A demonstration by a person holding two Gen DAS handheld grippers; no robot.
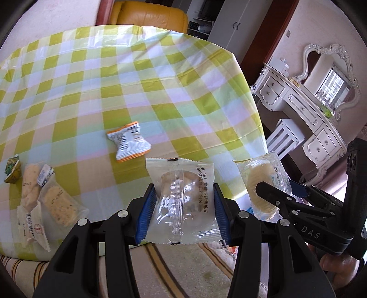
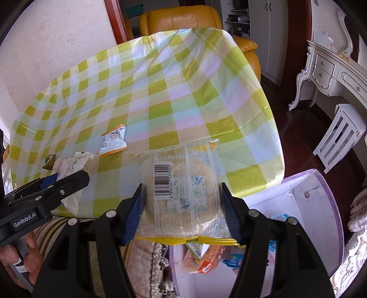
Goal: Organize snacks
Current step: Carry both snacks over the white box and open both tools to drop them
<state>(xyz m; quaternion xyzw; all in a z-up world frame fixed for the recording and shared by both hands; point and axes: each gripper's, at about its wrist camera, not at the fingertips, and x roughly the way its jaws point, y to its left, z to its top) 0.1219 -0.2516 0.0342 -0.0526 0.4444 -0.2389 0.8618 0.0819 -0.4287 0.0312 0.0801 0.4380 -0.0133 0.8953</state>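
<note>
A green-checked tablecloth (image 1: 142, 75) covers the table; behind it stands a mustard leather armchair (image 2: 181, 20) (partly hidden), with an ornate white dresser (image 1: 305, 107), mirror (image 1: 330, 80) and white stool (image 2: 339, 135) to the right

Two grippers are seen, one snack packet clamped in each: a clear-wrapped cookie packet (image 1: 182, 201) in the left gripper (image 1: 183, 204) and a barcode-labelled pastry packet (image 2: 181, 194) in the right gripper (image 2: 183, 201). One orange-edged white packet (image 1: 129, 141) is left alone mid-table. At the near left, a cluster of roughly five small packets (image 1: 39, 194) can be counted, though overlap makes that fuzzy. One purple-rimmed box (image 2: 321, 206) is seen near right, with a few packets inside; an exact number can't be made out.
</note>
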